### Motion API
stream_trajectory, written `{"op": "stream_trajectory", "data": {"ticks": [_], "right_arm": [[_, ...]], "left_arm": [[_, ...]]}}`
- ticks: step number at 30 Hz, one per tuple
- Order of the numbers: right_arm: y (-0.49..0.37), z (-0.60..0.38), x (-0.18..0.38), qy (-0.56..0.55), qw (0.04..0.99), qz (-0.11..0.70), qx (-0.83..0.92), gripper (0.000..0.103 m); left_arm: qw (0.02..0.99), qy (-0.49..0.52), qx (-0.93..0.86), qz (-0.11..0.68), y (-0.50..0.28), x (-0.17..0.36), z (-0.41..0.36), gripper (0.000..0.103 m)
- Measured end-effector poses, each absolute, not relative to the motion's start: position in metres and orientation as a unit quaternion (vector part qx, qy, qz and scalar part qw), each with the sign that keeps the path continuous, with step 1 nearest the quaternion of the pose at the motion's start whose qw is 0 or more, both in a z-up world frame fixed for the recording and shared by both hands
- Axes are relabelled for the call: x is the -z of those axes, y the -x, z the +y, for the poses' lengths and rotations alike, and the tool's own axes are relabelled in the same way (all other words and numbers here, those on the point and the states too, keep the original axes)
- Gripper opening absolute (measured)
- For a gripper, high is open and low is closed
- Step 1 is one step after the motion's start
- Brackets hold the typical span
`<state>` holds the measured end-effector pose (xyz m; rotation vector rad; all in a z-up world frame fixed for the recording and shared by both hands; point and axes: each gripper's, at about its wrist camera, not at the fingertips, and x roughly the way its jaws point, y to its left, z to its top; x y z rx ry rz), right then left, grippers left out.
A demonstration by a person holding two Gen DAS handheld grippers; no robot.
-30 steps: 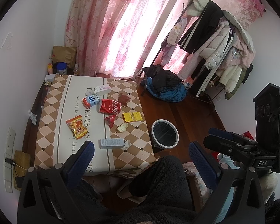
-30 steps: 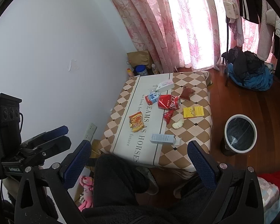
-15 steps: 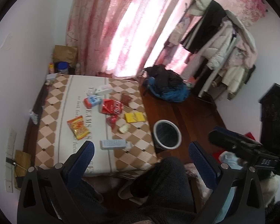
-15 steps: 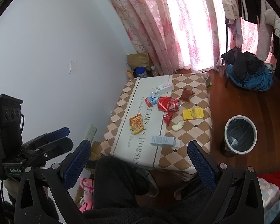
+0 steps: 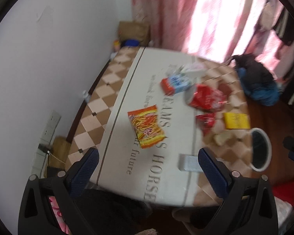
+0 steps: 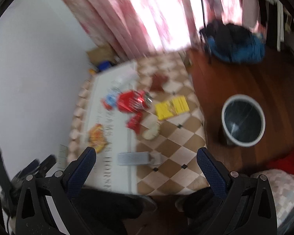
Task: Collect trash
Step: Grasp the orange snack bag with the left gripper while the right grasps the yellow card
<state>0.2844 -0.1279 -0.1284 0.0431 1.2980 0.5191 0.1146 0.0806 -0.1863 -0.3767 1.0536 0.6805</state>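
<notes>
Trash lies on a low table with a checkered cloth (image 5: 107, 82): an orange snack bag (image 5: 147, 128), a red bag (image 5: 205, 98), a blue-and-red pack (image 5: 175, 83), a yellow packet (image 5: 236, 120), a small red wrapper (image 5: 205, 120) and a grey-white box (image 6: 133, 158). A round bin (image 6: 243, 120) stands on the floor right of the table. My left gripper (image 5: 147, 168) is open and empty above the table's near edge, below the orange bag. My right gripper (image 6: 146, 168) is open and empty above the box. Both views are blurred.
A white wall runs along the table's left side, with a socket strip (image 5: 49, 125). Pink curtains (image 5: 186, 19) hang behind. A dark and blue clothes pile (image 6: 237, 43) lies on the wooden floor. My dark-clad legs (image 6: 107, 211) are below the table edge.
Both grippers have moved forward and down toward the table; the trash now looks much larger. The left view has swung left, the right view right toward the bin. Jaws stay open.
</notes>
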Motion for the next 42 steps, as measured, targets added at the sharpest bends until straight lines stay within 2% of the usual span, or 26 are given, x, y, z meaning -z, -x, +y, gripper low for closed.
{"op": "stream_trajectory", "data": {"ticks": [7, 13, 18, 23, 25, 27, 37, 38, 40, 42], "right_arm": [[-0.374, -0.112, 0.251, -0.091, 0.713, 0.680, -0.144, 0.103], [-0.421, -0.098, 0.313, -0.141, 0.685, 0.713, -0.060, 0.103], [-0.435, -0.061, 0.328, -0.080, 0.712, 0.697, -0.009, 0.103], [-0.430, -0.032, 0.332, 0.011, 0.734, 0.679, 0.022, 0.095], [-0.423, -0.025, 0.324, 0.037, 0.747, 0.664, -0.008, 0.070], [-0.414, -0.024, 0.324, 0.055, 0.740, 0.670, -0.036, 0.068], [-0.374, -0.024, 0.311, 0.116, 0.745, 0.645, -0.119, 0.068], [-0.372, -0.020, 0.311, 0.124, 0.743, 0.646, -0.122, 0.070], [-0.368, -0.020, 0.311, 0.115, 0.739, 0.654, -0.118, 0.082], [-0.365, -0.027, 0.307, 0.078, 0.737, 0.661, -0.116, 0.084]], "left_arm": [[0.765, 0.186, -0.328, 0.521, -0.190, 0.242, 0.111, 0.103], [0.750, 0.154, -0.352, 0.538, -0.226, 0.270, 0.132, 0.103], [0.736, 0.163, -0.374, 0.540, -0.229, 0.284, 0.150, 0.103], [0.733, 0.176, -0.374, 0.539, -0.223, 0.288, 0.157, 0.103], [0.735, 0.177, -0.371, 0.539, -0.215, 0.287, 0.157, 0.103], [0.737, 0.177, -0.370, 0.537, -0.205, 0.285, 0.156, 0.103], [0.742, 0.207, -0.348, 0.535, -0.126, 0.298, 0.150, 0.103], [0.742, 0.200, -0.338, 0.543, -0.127, 0.302, 0.149, 0.103], [0.751, 0.184, -0.312, 0.552, -0.132, 0.306, 0.148, 0.103], [0.748, 0.199, -0.293, 0.561, -0.139, 0.312, 0.156, 0.103]]}}
